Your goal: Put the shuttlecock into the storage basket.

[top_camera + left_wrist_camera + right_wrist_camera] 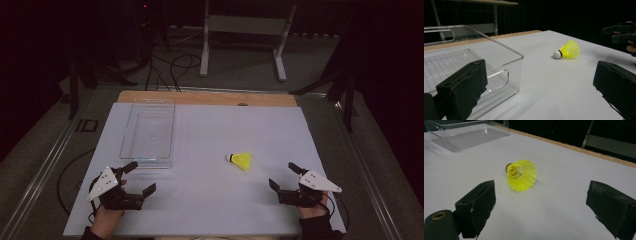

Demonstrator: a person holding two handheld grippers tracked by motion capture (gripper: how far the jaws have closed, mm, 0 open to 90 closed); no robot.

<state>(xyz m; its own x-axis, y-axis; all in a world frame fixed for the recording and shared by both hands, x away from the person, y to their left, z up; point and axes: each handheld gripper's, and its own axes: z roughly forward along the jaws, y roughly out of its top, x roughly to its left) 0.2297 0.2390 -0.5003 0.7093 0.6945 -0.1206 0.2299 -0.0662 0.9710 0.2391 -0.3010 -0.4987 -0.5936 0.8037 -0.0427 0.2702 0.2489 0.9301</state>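
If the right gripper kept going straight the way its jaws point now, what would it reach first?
Most likely the yellow plastic shuttlecock, lying on its side on the white table just ahead of the open right gripper. It sits slightly toward the left jaw, so contact is probable, not certain.

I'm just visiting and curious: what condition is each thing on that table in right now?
Shuttlecock: lying on its side on the white table, untouched, cork end toward the clear bin.
Clear bin: upright, lidless, empty.
Left gripper: open, holding nothing, near the bin.
Right gripper: open, holding nothing, jaws pointed at the shuttlecock.
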